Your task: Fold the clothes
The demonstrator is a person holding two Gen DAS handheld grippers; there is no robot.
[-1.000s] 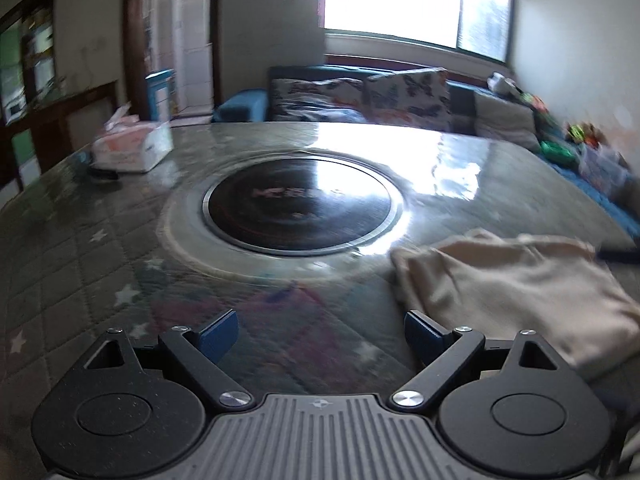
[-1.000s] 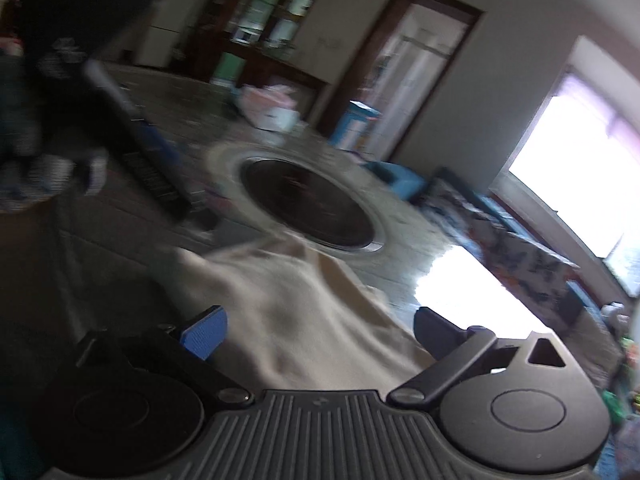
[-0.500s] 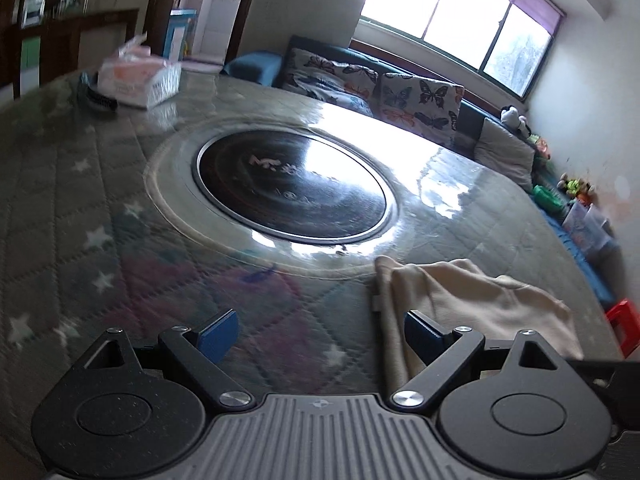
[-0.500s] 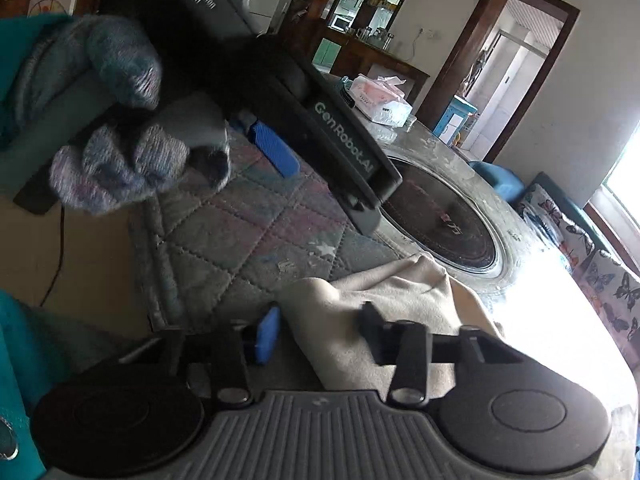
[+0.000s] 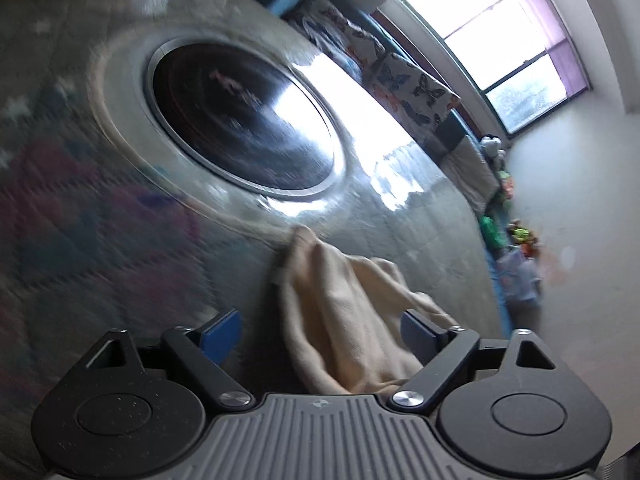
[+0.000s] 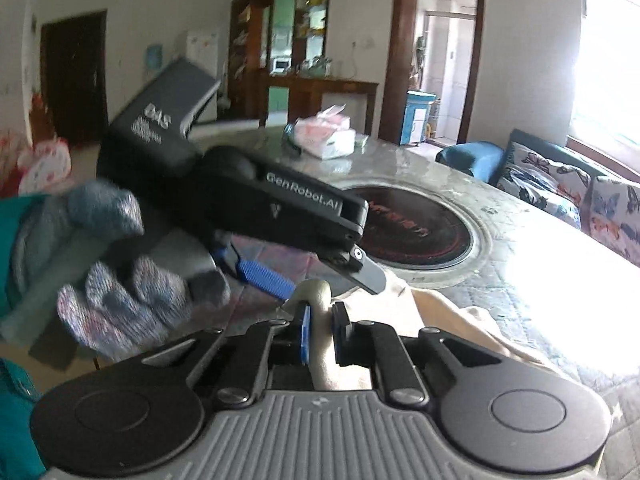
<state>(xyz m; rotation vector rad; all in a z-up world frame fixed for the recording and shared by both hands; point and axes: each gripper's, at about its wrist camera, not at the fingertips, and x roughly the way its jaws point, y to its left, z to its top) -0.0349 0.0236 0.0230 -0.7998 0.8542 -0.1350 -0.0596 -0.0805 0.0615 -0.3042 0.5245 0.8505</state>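
A cream garment [image 5: 340, 304] lies bunched on the quilted table near the front edge. My left gripper [image 5: 320, 332] is open, its blue-padded fingers on either side of the cloth's near part, and the view is tilted and blurred. My right gripper [image 6: 320, 332] is shut on a fold of the cream garment [image 6: 452, 320], which sticks up between the pads. The left gripper [image 6: 316, 276] shows in the right wrist view, held by a gloved hand [image 6: 120, 280], open just above that fold.
A round dark cooktop [image 5: 244, 120] is set into the table's middle. A tissue pack [image 6: 326, 140] sits at the far side. A sofa with butterfly cushions [image 6: 560, 184] stands beyond the table under a bright window.
My right gripper has closed on the garment's fold. My left gripper has swung right and tilted over the garment, so the cloth now lies between its open fingers.
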